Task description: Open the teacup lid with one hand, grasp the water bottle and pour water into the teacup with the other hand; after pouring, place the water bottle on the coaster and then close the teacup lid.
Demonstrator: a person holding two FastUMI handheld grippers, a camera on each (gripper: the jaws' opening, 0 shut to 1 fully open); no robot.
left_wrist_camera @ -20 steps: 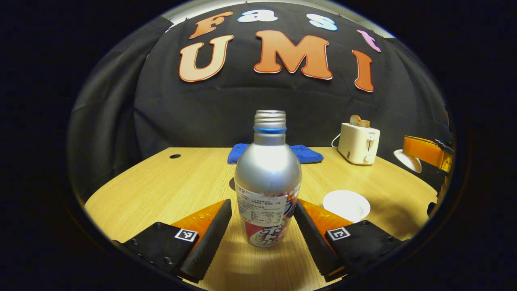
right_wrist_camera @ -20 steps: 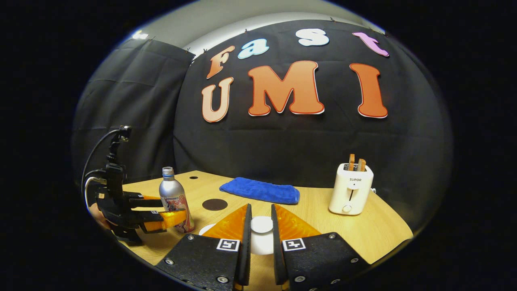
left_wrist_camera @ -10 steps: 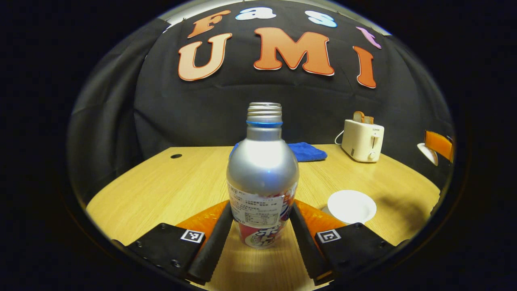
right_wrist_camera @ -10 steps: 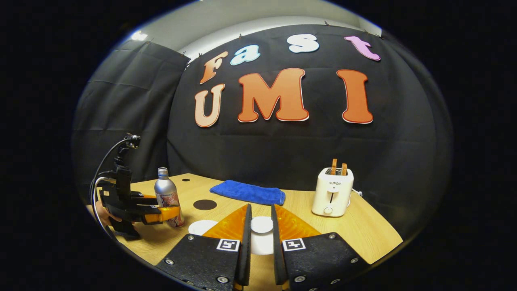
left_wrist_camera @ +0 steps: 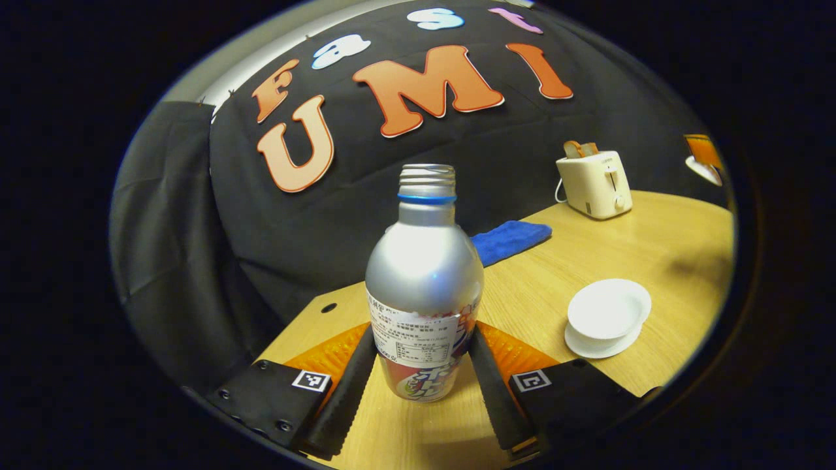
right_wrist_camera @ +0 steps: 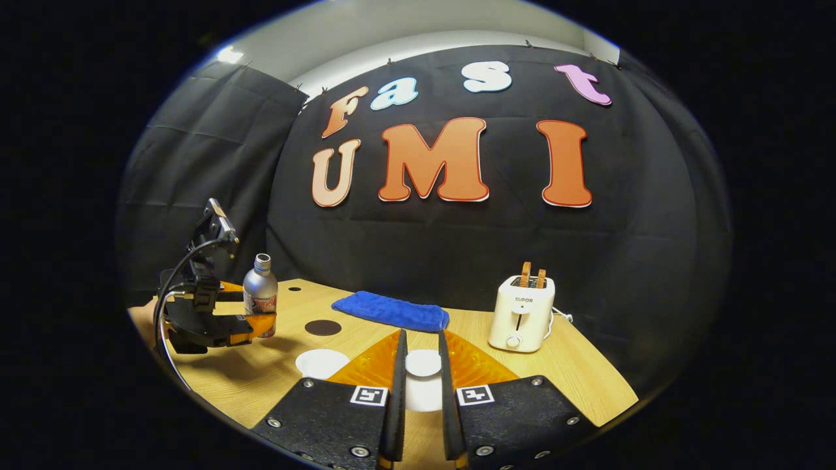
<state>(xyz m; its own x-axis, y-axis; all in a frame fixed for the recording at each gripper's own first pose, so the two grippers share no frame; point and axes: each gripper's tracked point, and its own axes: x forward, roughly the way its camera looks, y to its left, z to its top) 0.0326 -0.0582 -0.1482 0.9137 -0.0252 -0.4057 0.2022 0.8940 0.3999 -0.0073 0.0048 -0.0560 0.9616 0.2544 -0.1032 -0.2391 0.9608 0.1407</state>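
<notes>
The pale wooden table (left_wrist_camera: 653, 228) runs across the lower half of both views, tilted up to the right in the left gripper view. At the centre of that view stands the silver aluminium water bottle with its printed label and open threaded neck (left_wrist_camera: 424, 281); its long axis runs straight up the frame, and the left gripper (left_wrist_camera: 421, 372) is clamped on its labelled lower body, one finger pressing each side. The pour depends on one relation: the open white teacup on its saucer (left_wrist_camera: 607, 316) lies to the lower right of the bottle, apart from it, so the neck would have to swing and tip that way. In the right gripper view the cup (right_wrist_camera: 321, 362) sits at lower left, near the held bottle (right_wrist_camera: 259, 295).

At the bottom centre of that view the right gripper (right_wrist_camera: 422, 372) pinches the small round white teacup lid (right_wrist_camera: 423, 363) between its nearly closed fingers.

A cream toaster holding toast (right_wrist_camera: 520, 313) and a folded blue cloth (right_wrist_camera: 392, 311) lie towards the back, clear of the path. The dark round coaster (right_wrist_camera: 322, 327) sits just beyond the cup.
</notes>
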